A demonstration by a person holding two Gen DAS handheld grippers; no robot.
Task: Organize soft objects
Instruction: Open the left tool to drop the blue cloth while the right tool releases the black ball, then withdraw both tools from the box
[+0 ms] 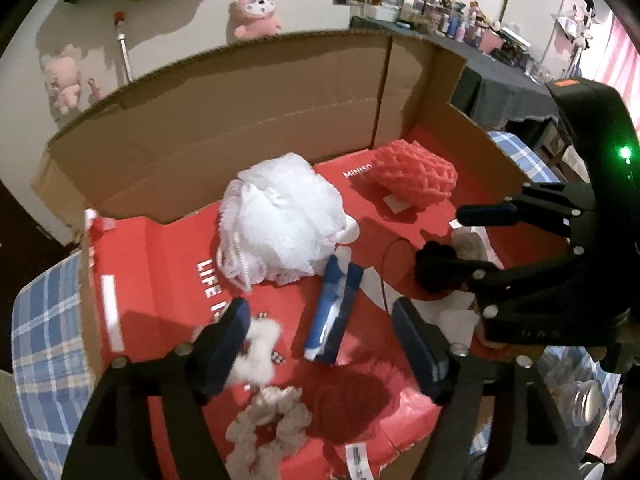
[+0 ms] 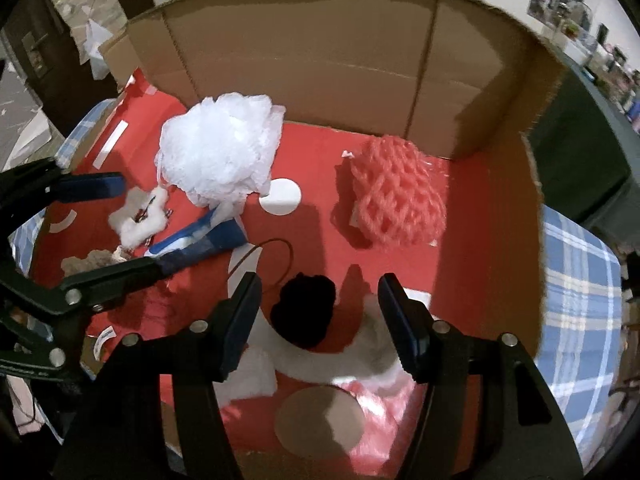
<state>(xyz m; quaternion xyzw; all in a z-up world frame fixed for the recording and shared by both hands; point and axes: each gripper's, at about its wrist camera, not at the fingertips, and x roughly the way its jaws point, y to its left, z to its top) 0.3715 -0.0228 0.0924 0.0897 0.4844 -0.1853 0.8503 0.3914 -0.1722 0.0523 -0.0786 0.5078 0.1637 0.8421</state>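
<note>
Soft items lie on the red floor of an open cardboard box (image 2: 320, 60). At the back sit a white bath pouf (image 1: 280, 216) (image 2: 220, 148) and a red mesh sponge (image 1: 412, 176) (image 2: 396, 196). My left gripper (image 1: 324, 340) (image 2: 140, 224) is open above a blue and white packet (image 1: 334, 312) (image 2: 204, 236), a white fluffy bow (image 1: 260, 348) (image 2: 140, 216) and a beige scrunchie (image 1: 268, 420). My right gripper (image 2: 320, 312) (image 1: 452, 244) is open over a black scrunchie (image 2: 306, 312) (image 1: 436, 264) and a white fluffy piece (image 2: 376, 356). Neither grips anything.
The box's tall brown flaps stand behind and to the right. A blue plaid cloth (image 2: 580, 280) (image 1: 44, 320) covers the surface under the box. Pink plush toys (image 1: 256, 12) hang on the wall, and a dark table (image 1: 504, 84) with bottles stands behind.
</note>
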